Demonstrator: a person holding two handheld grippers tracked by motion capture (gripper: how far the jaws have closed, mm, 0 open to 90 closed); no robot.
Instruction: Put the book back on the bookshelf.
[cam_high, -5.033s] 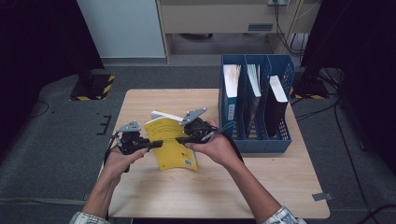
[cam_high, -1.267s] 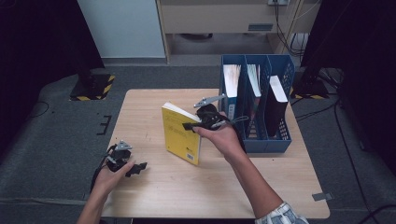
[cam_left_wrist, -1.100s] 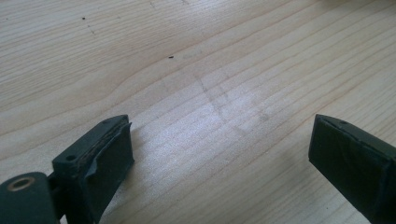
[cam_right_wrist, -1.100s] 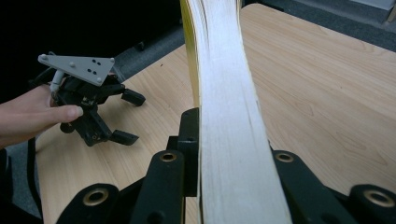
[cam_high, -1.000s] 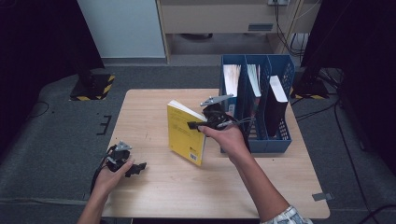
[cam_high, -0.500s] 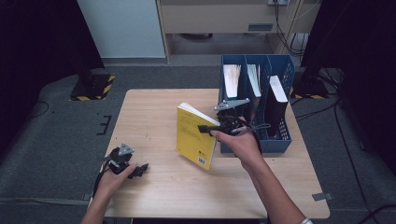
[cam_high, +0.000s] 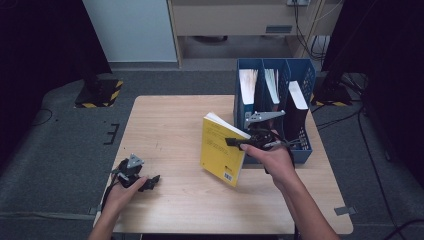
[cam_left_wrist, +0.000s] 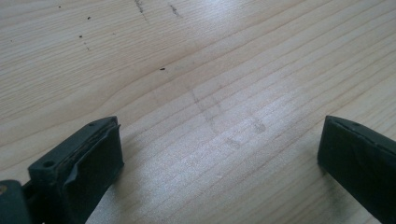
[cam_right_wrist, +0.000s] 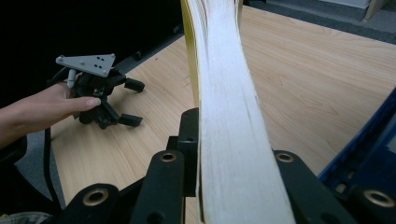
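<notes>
A yellow book (cam_high: 221, 149) stands upright above the wooden table (cam_high: 170, 125), just left of the blue file rack (cam_high: 272, 107). My right gripper (cam_high: 239, 141) is shut on the book, its jaws pinching the page edge (cam_right_wrist: 229, 116) from both sides. Near the table's front left corner my left gripper (cam_high: 150, 182) rests low over the wood. It is open, with bare wood between its two black fingers (cam_left_wrist: 77, 170). In the right gripper view the left gripper (cam_right_wrist: 126, 102) lies far off at the left, held by a hand.
The blue file rack has three slots with white papers (cam_high: 248, 85) and a dark folder (cam_high: 297, 107) in them. It stands at the table's right side. Dark floor surrounds the table, with a white cabinet (cam_high: 130, 30) behind.
My right gripper has carried the book to the right, closer to the file rack. The left gripper has stayed in place at the front left.
</notes>
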